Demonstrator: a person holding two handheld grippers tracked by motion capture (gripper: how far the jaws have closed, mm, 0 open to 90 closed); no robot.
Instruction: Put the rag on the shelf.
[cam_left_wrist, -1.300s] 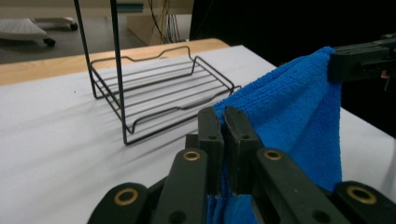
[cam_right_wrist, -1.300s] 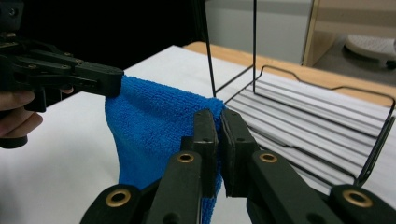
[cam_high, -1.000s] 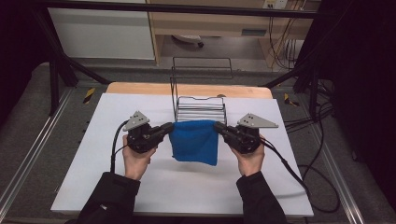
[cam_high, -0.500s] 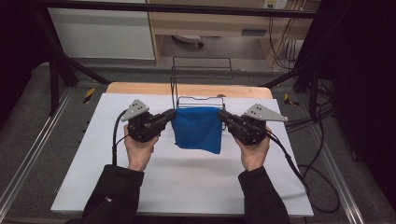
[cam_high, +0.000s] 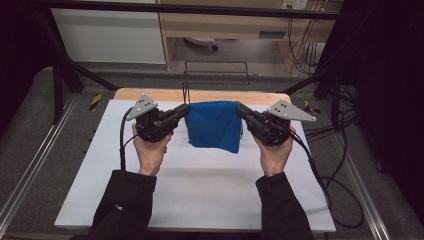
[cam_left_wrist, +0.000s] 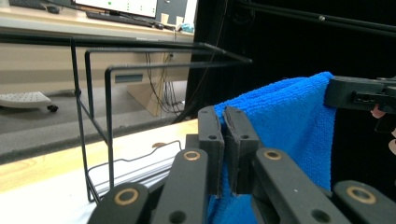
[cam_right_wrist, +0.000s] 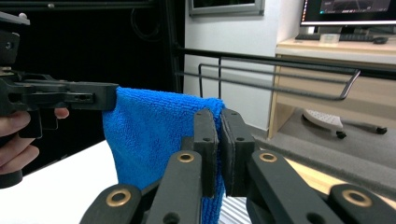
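Note:
A blue cloth (cam_high: 214, 125) hangs in the air above the white table, stretched between my two grippers. My left gripper (cam_high: 186, 109) is shut on its left top corner, and my right gripper (cam_high: 238, 108) is shut on its right top corner. In the left gripper view my left gripper (cam_left_wrist: 225, 119) pinches the blue cloth (cam_left_wrist: 289, 121), with the other gripper at the far end. In the right gripper view my right gripper (cam_right_wrist: 218, 122) clamps the blue cloth (cam_right_wrist: 154, 135). A black wire rack (cam_high: 216, 75) stands just behind the cloth at the table's far edge.
The white table surface (cam_high: 200, 185) lies below and in front of the cloth. The wire rack (cam_left_wrist: 107, 93) rises close on the left in the left gripper view, and the wire rack (cam_right_wrist: 280, 70) on the right in the right gripper view. Cables trail off the table's right side.
Both grippers have lifted the cloth up and carried it away from the person toward the wire rack; it now hangs higher, with its top edge near the rack's rails.

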